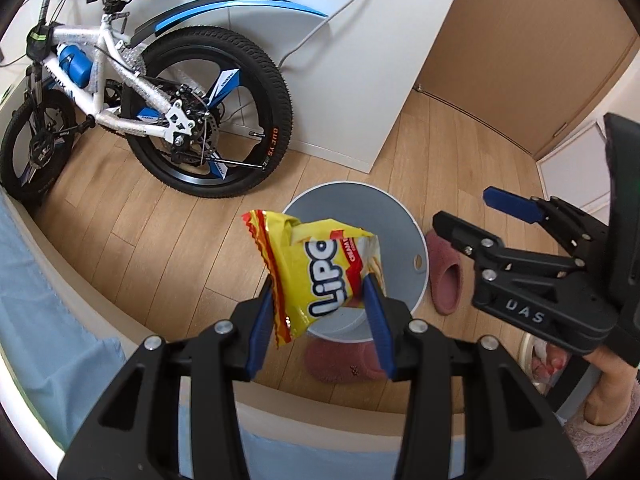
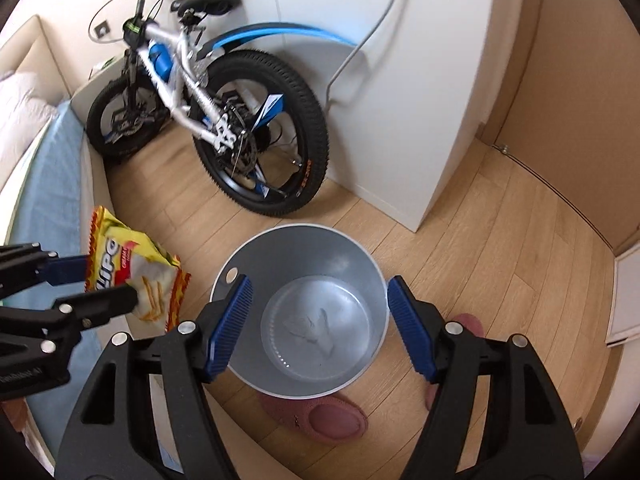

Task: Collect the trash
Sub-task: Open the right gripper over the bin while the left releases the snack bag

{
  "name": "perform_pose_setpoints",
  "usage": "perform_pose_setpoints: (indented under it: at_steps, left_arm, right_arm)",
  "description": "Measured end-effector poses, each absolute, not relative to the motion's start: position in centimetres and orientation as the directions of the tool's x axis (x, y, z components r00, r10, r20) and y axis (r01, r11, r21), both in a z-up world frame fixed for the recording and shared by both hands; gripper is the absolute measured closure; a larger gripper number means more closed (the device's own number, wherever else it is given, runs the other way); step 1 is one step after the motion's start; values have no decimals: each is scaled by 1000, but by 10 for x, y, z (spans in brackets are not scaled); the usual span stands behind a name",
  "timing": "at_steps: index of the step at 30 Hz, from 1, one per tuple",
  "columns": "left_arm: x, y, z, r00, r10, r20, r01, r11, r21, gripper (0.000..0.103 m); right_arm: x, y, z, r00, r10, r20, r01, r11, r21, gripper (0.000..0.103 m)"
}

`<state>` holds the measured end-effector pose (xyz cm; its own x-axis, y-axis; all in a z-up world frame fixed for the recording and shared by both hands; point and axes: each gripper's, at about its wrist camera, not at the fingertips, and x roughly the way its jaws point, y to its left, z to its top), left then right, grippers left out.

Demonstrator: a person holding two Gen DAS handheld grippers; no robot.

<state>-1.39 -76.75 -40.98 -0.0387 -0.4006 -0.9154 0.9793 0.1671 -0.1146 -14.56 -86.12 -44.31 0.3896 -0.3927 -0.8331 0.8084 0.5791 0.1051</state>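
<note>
A yellow snack bag (image 1: 320,264) with red zigzag edges hangs between the blue pads of my left gripper (image 1: 320,292), which is shut on it. It is held above the near rim of a grey round bin (image 1: 360,208) on the wood floor. In the right wrist view the same bag (image 2: 136,276) sits left of the bin (image 2: 304,236), pinched by the left gripper (image 2: 112,280). My right gripper (image 2: 320,284) stands open over the bin's mouth with nothing between its fingers. A crumpled white scrap (image 2: 316,328) lies on the bin's bottom. From the left wrist the right gripper (image 1: 472,212) shows at the right.
A white and blue bicycle (image 1: 160,92) leans by the wall behind the bin. Pink slippers (image 1: 446,276) (image 2: 320,416) lie beside and in front of the bin. A bed with a blue sheet (image 1: 40,300) runs along the left. A white wardrobe (image 1: 360,60) stands behind.
</note>
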Motion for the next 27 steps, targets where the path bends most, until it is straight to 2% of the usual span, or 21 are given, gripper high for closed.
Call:
perform_pose_setpoints:
  at_steps: [10,11,13,15,21,27]
  left_arm:
    - [-37,-794,-427,-52,-342,-938,990,108,-94,57]
    - [-39,-797,-429,-61,-334,-941,990,100,-100,55]
    - [-41,-803,-432,-50,-320,-946,989,116,-92,33]
    - [-41,-805,-431,-60,-337,-940,986,129,-109,27]
    - [-42,-799,-423,-32,-339,-940,985,148,-87,27]
    - [-33,-771,-392,0,-375,-927,975,207,-84,27]
  right_arm:
    - [-181,-876,-436,307,-492,-814,891,450,64,35]
    - [-185,-878,-437,310,-491,-814,895,439,75,35]
    - [-188,-881,-438,316,-489,-813,900,426,93,35]
    - [-189,-883,-438,316,-490,-812,901,424,95,35]
    - [-188,-881,-434,324,-497,-805,897,432,94,35]
    - [-181,-871,-426,333,-510,-793,886,456,79,35]
